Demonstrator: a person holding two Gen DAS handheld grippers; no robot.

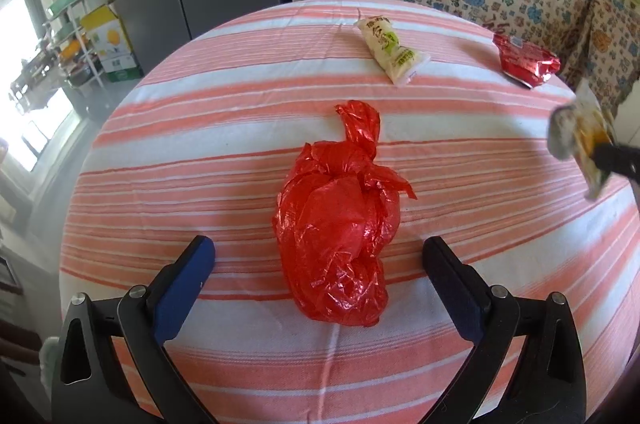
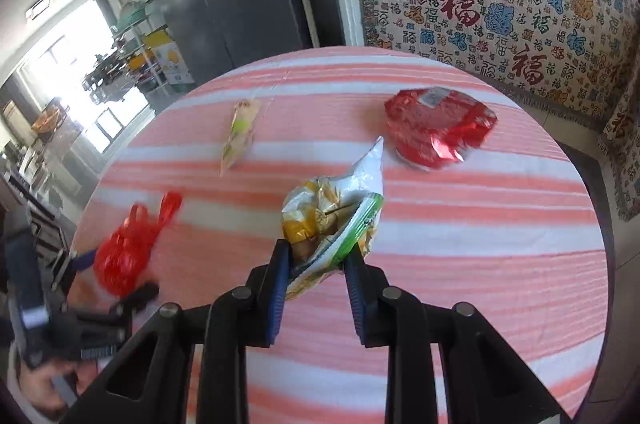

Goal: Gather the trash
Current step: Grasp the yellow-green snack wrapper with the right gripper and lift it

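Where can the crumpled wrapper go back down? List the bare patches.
Bare cloth lies right of the red plastic bag, below the red foil pack, and between that bag and the white-green packet. It is crowded near the left gripper, open around the bag. The right gripper holds the crumpled wrapper.

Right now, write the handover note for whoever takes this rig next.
Left gripper: jaws open, straddling the knotted red plastic bag on the striped tablecloth, not closed on it.
Right gripper: jaws shut on a crumpled yellow-green snack wrapper, apparently lifted off the table.
Still lying on the table: white-green packet and red foil wrapper at the far side.
No bin in view. Left: bag, packet, foil wrapper, plus dropping off the held wrapper.
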